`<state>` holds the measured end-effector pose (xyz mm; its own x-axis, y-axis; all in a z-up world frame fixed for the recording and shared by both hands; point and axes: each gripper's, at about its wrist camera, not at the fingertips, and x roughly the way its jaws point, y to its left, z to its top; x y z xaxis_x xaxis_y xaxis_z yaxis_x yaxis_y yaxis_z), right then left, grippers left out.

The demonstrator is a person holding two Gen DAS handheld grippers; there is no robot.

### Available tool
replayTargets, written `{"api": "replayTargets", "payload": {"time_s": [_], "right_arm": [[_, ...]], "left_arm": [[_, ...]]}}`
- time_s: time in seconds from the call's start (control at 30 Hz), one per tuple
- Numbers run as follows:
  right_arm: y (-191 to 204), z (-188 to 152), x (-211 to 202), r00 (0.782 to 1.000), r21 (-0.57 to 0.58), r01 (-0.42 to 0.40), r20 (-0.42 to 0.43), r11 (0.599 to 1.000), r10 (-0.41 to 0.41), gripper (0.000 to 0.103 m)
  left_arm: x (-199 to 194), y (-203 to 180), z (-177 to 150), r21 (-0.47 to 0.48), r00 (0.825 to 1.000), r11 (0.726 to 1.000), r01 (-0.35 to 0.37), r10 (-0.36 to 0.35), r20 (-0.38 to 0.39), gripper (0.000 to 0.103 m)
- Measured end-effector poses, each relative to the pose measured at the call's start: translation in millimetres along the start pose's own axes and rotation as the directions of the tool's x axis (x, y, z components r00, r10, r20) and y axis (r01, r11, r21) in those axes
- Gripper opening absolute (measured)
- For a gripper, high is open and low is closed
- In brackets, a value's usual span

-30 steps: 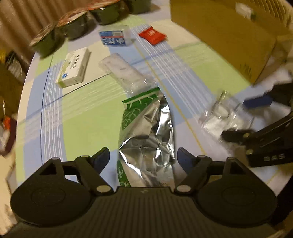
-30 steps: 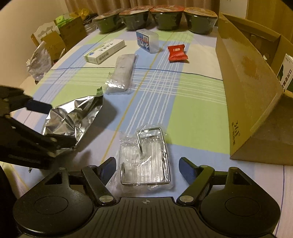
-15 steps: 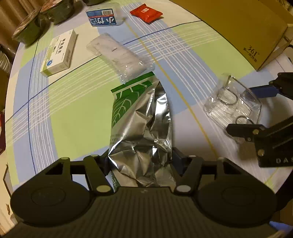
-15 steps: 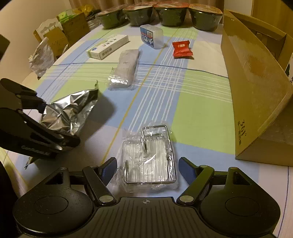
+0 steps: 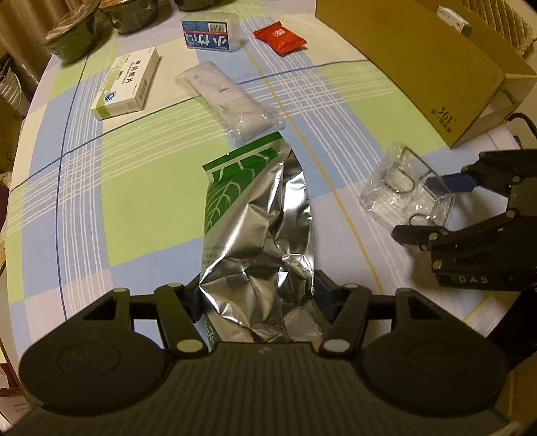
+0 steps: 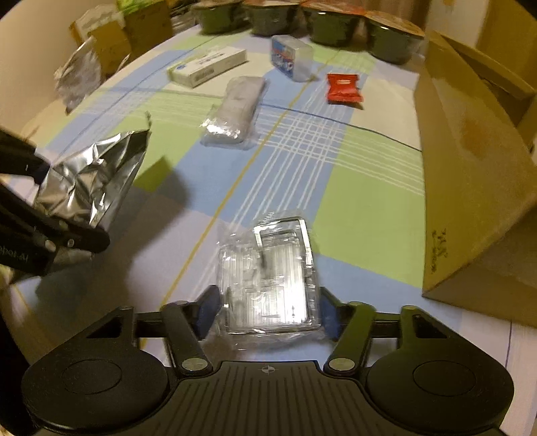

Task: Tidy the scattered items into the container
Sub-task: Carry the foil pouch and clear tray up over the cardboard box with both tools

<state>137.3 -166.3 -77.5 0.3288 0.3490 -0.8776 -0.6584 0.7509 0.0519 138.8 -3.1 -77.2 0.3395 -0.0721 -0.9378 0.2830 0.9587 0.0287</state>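
Left wrist view, nearest first: the left gripper [image 5: 255,295] has its two fingers pressed in against the crumpled lower end of the foil pouch [image 5: 258,228], so it is closed on the pouch and nothing else; the pouch's green printed top stands out ahead of it, and the shadow under it in the right wrist view suggests it hangs clear of the tablecloth [image 5: 134,174]. To its right the right gripper [image 5: 433,208] is drawn in on the clear plastic packet [image 5: 402,191] with a wire piece inside it; in the right wrist view the blue pads sit against both sides of that packet [image 6: 268,278], which is blurred there, so how firm the hold is cannot be told.

Both hands appear loaded, so the step in hand is, I judge, the carry to the cardboard box [image 5: 419,63]. The foil is slippery and held only at its bottom, so it is best lifted level and without swinging; the clear packet is soft and may slide, so keep the squeeze steady. The box lies to the right with its tall near wall facing the grippers; each load should rise above that wall before crossing, and the right hand, being closer, might go first so the two do not collide.

Farther off, left for later, lie a bagged white item [image 5: 231,100], a white medicine box [image 5: 126,89], a blue-labelled plastic case [image 5: 209,35] and a red sachet [image 5: 280,35]; dark bowls [image 6: 329,23] line the far edge.
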Motion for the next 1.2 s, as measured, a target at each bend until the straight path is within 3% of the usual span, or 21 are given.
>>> {"api": "replayTargets", "payload": {"time_s": [0.6,0.87,1.2], "right_arm": [[-7,-2,-93,0.986,0.064,0.056,0.151,0.996,-0.065,0.056],[-32,-5,-140,0.966,0.120,0.097,0.226,0.988,-0.123,0.056],[-85,-7,-187,0.931,0.232,0.147,0.295,0.962,-0.213,0.057]], "left_arm": [[-63,-26,7,-0.010,0.991,0.998,0.054,-0.053,0.119,0.058],[-90,-51,21,0.013,0.983,0.996,0.083,-0.084,0.166,0.058],[-105,-107,59,0.071,0.958,0.981,0.180,-0.191,0.215,0.058]]}}
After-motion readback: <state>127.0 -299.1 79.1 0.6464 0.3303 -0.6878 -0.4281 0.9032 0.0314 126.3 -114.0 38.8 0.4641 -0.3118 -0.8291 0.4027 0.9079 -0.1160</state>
